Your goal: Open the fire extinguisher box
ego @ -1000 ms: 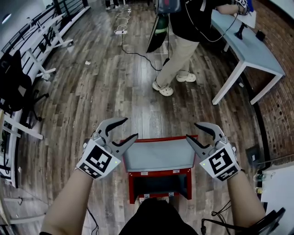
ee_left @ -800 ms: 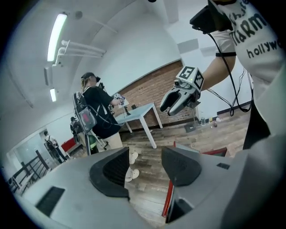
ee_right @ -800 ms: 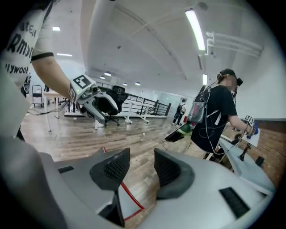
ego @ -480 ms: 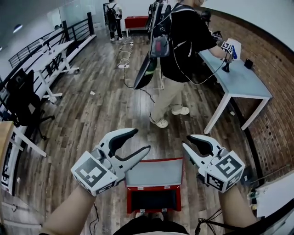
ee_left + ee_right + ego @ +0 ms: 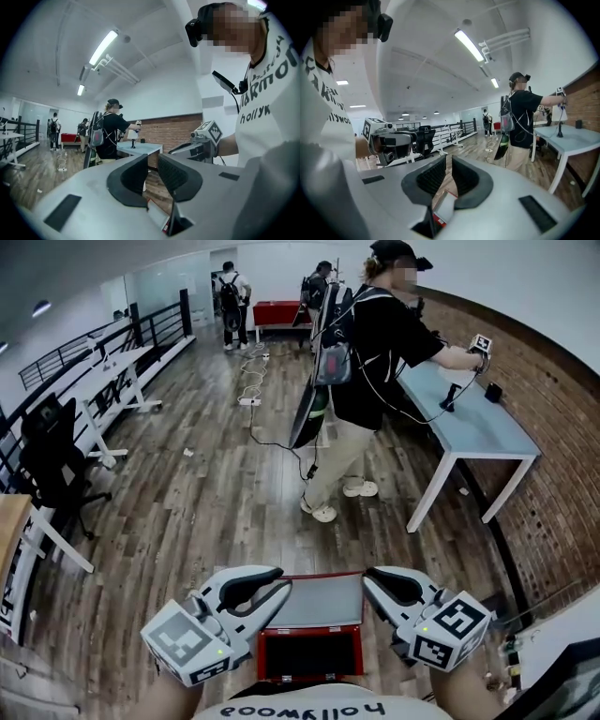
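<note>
Your left gripper (image 5: pixel 283 580), right gripper (image 5: pixel 368 583): jaws just narrowed to empty slits above red sheet-metal fire extinguisher box (image 5: pixel 264 652); grey lid (image 5: pixel 319 602) looks light, stiff, so grip its free edge.

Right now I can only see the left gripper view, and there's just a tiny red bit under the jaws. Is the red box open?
Observer: Yes. The head view shows the fire extinguisher box with its grey lid lifted open and its dark inside showing.
Operator: Is the other gripper holding anything?
Observer: No. The right gripper has just been closing. Its own view shows a narrow gap between the jaws with nothing in it.
Operator: Is there anything beside me I can't see?
Observer: A black office chair stands off to the left, by the white desks.
</note>
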### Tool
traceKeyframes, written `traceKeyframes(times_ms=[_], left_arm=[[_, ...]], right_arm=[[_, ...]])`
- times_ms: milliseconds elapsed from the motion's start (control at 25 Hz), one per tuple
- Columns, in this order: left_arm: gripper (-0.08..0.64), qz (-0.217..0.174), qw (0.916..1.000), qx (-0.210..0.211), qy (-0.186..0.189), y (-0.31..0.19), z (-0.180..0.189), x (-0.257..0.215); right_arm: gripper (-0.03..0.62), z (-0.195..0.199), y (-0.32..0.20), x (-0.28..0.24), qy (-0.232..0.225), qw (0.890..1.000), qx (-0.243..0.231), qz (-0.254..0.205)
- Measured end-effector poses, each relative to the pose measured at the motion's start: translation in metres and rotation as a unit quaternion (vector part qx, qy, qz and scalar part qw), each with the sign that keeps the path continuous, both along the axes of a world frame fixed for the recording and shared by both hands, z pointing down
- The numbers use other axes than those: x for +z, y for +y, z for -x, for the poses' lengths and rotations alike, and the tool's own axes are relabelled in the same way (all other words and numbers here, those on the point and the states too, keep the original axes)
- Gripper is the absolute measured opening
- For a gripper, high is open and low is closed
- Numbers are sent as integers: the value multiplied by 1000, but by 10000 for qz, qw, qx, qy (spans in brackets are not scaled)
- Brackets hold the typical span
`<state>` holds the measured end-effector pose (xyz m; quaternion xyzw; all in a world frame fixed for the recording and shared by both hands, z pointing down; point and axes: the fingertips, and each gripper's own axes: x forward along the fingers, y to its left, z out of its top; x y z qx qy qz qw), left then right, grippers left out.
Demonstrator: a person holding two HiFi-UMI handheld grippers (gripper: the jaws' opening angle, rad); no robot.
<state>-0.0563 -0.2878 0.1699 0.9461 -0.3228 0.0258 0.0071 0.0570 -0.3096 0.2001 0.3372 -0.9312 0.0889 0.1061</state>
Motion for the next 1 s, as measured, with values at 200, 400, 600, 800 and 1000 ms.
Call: traceKeyframes(times_ms=[200,400,600,800,1000], left_arm=[[58,553,9982,-231,42,14,20,49],[51,951,9927,-642,373,14,44,76],[51,978,9922,-736,219,11,55,82],[51,1037,9917,-726,230,9,53,88],[51,1042,9916,-738,181,5,55,90]], right_arm=[[36,-2,20,39,-50,9981,200,579],[9,-22,20,55,-15,9964,447,718],[9,-26,12,56,124,9958,560,711],[9,-27,7,61,148,9955,543,758],[9,-27,4,66,183,9955,515,773]])
